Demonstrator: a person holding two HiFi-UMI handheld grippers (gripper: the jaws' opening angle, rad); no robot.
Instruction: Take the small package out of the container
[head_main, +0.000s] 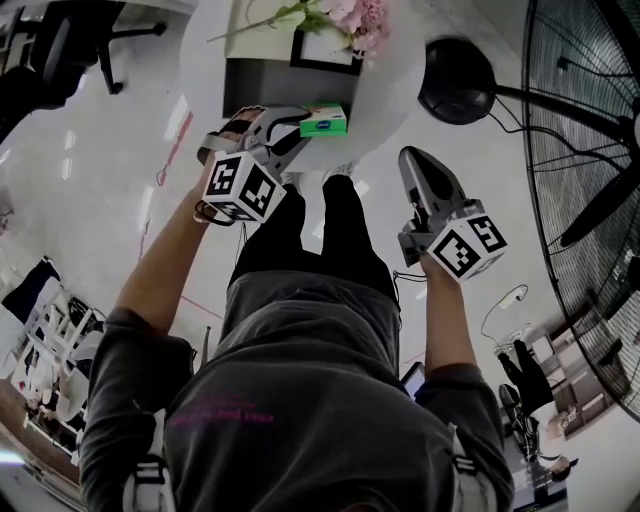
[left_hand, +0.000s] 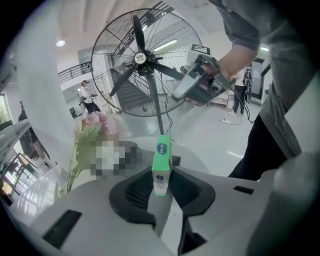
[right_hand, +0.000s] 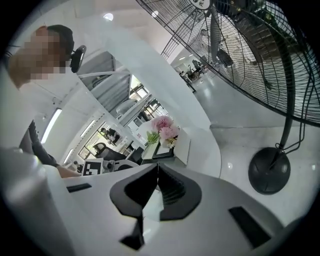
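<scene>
The small package (head_main: 323, 122) is a green and white box, held edge-up between the jaws of my left gripper (head_main: 303, 128) at the near rim of the round white table (head_main: 390, 90). In the left gripper view the small package (left_hand: 162, 155) stands upright with both pads against its sides, so my left gripper (left_hand: 162, 184) is shut on it. The dark grey container (head_main: 262, 88) sits on the table just beyond. My right gripper (head_main: 415, 162) hangs to the right over the floor, jaws shut with nothing between them (right_hand: 157, 169).
Pink flowers (head_main: 350, 15) stand at the container's far side. A large pedestal fan (head_main: 590, 150) with a black round base (head_main: 457, 80) stands to the right. The person's legs (head_main: 320, 230) are below the table edge. An office chair (head_main: 60, 50) sits far left.
</scene>
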